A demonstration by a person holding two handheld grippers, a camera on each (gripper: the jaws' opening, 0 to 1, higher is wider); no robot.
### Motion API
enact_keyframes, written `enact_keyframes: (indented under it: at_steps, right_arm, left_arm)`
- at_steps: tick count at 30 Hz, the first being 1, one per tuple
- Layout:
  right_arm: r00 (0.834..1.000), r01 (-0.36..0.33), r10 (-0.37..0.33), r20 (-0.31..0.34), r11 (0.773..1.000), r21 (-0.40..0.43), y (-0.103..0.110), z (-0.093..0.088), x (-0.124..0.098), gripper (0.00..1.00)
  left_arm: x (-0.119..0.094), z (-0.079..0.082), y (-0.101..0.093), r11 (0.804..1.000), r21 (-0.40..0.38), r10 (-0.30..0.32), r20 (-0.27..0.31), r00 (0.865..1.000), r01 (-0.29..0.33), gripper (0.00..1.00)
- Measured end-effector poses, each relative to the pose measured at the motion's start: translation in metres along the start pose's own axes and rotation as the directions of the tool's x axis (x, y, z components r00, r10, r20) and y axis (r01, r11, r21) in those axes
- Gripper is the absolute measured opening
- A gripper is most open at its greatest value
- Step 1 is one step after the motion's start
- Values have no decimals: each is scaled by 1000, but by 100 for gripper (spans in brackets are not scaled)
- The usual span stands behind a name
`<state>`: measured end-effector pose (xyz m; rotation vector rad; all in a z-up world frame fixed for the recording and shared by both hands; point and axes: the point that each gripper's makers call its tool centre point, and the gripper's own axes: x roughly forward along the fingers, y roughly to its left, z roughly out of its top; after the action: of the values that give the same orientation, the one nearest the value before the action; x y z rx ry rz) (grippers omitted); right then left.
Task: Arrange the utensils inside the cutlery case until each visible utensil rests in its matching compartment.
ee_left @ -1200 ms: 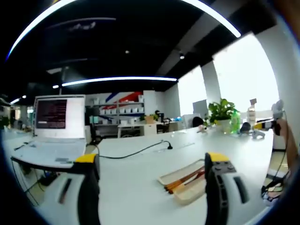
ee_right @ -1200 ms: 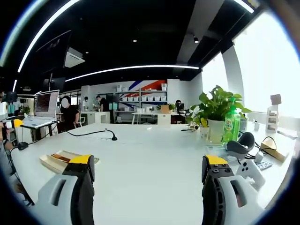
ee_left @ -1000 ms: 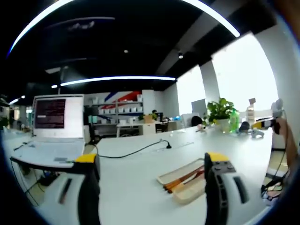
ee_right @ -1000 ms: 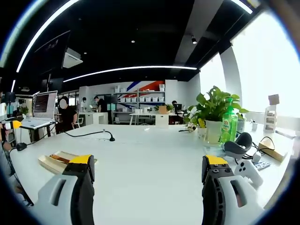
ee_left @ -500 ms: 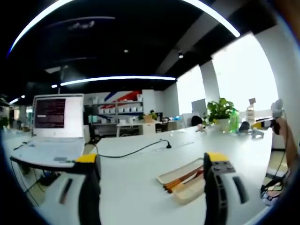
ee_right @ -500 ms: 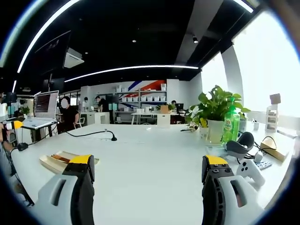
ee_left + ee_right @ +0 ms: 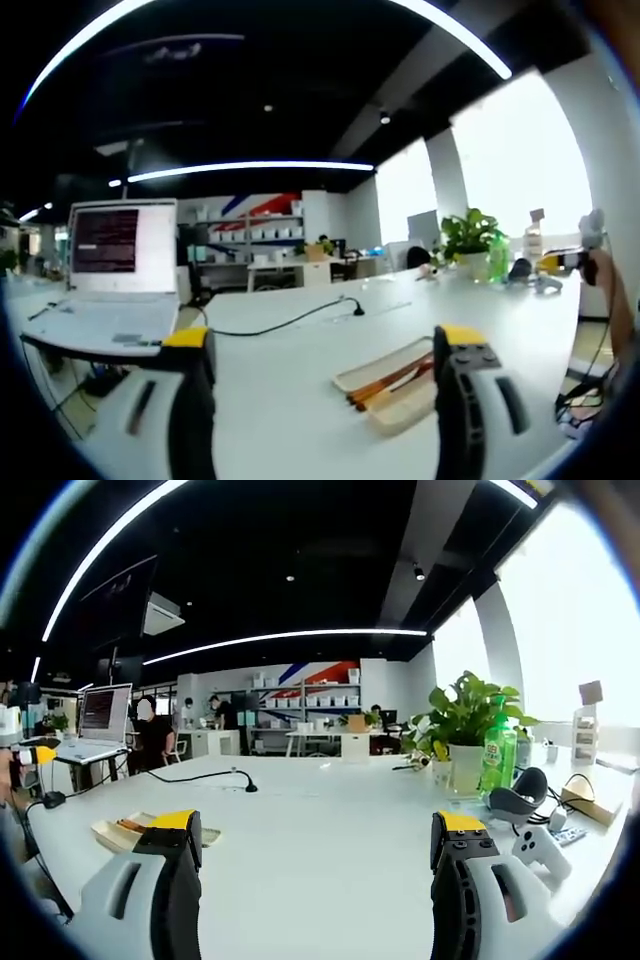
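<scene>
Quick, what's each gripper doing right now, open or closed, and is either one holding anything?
Left gripper: open, holding nothing, above the white table.
Right gripper: open, holding nothing.

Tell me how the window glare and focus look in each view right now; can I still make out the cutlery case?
Left gripper view: window blown out white at right, cutlery case readable though soft. Right gripper view: same glare at right, plant sharp, case small at far left, partly behind a finger.
</scene>
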<state>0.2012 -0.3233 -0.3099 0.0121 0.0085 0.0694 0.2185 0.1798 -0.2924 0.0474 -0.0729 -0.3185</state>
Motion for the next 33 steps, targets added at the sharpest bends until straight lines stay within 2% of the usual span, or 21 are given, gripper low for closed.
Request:
enact_keyframes:
  at_steps: [7,9,10,12,16,22,24,25,27,32,33]
  right_arm:
    - [999,-40,39,19,999,37,19,8,-6,99]
    - [999,-26,27,22,1000,-5,21,12,-9,99]
    - [999,-40,40,7,999,-27,24,13,-9,99]
    - [998,-54,55,20,998,-36,28,22,-6,99]
    - [994,-96,99,35,992,-84,39,39,-1,99]
    - [980,-200,196,-38,967,-160,70,42,14,99]
    - [982,-189,187,-24,975,-119,72,46,24,99]
    - [980,-198,196,-22,971,-134,74,46,31,99]
    - [971,-232,218,-95,958,-168,79,36,41,99]
    - [946,-309,284,-158,936,-168,94,29,66,99]
    - [945,-310,286,-158,937,-158,93,28,69,99]
  left_arm:
    - [1,0,-3,1000,9,2,4,1000,-2,96]
    - [3,-2,-5,1000,8,-5,0,1000,5,96]
    - [4,-4,-6,1000,4,-11,-3,1000,11,96]
    - [6,-6,-7,1000,-8,-16,-4,1000,16,94]
    - [7,-9,-3,1000,-19,12,-16,1000,-13,99]
    - [9,-13,-3,999,-41,11,-19,1000,-11,100]
    - [8,-14,-1,997,-71,29,-19,999,-30,100]
    - [7,-11,3,995,-91,49,-1,999,-49,100]
    - [5,-10,5,995,-85,57,4,998,-57,100]
    - [4,-9,7,994,-90,65,7,998,-64,100]
    - [4,-9,7,994,-89,60,6,998,-59,100]
